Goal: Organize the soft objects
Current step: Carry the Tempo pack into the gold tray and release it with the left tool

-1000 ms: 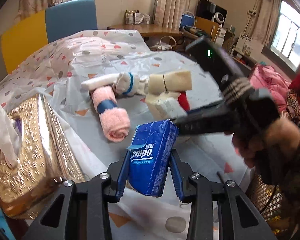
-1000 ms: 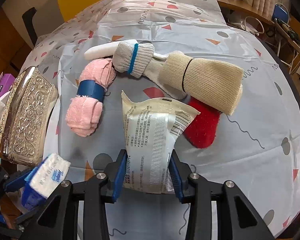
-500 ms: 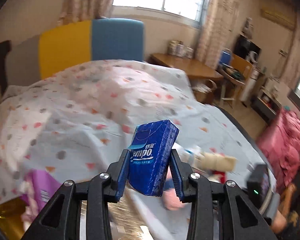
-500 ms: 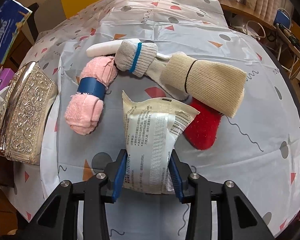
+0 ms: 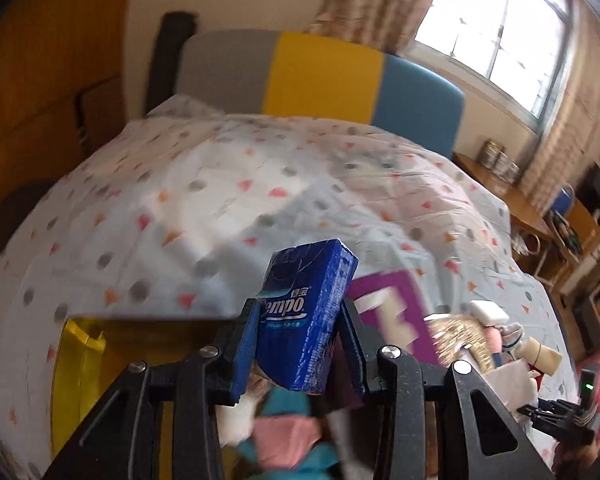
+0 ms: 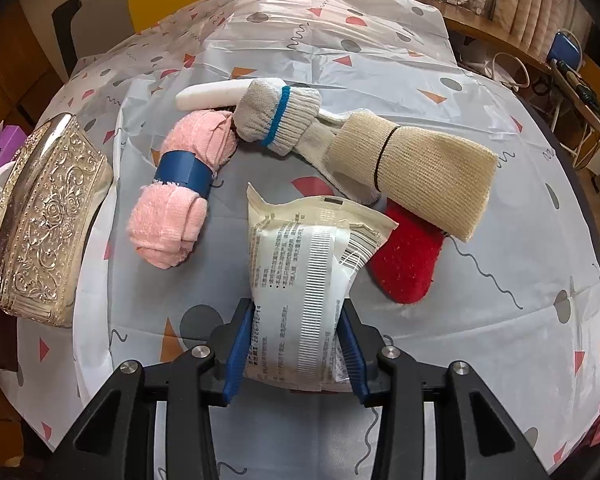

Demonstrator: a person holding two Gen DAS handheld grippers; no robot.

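1. Nearest us in the left wrist view, the left tongs (image 5: 300, 356) are clamped on a blue tissue pack (image 5: 306, 316). Both blue-lined fingers (image 5: 246, 346) press its long sides, and the pack stands nearly upright, leaning a little to the right.
2. We see these tongs held up in the air, aimed out over the patterned cover (image 5: 220, 208) toward the striped headboard (image 5: 320, 72). Just below them lies a blurred heap of pink and teal cloth (image 5: 284, 436); we cannot tell what holds it.
3. Just beyond the pack, to its right, a purple box (image 5: 396, 312) shows, and past that the ornate silver box (image 5: 456, 336).
4. In the right wrist view, the right tongs (image 6: 296, 344) are closed on a cream plastic packet (image 6: 304, 280), gripped by its lower part with the crimped top pointing away from us.
5. We see these tongs tipped downward over the surface (image 6: 500, 320), low and near its front edge.
6. Just behind the packet on the right lies a red cloth piece (image 6: 408, 264), partly under a beige rolled cloth (image 6: 420, 168) bound with a black band.
7. Left of the packet sits a pink rolled towel (image 6: 180, 196) with a blue band, near the same silver box at the surface's left edge.
8. Farther back, a grey sock bundle (image 6: 278, 114) with a blue stripe touches the pink towel's far end, and a white roll (image 6: 212, 94) lies just behind both.
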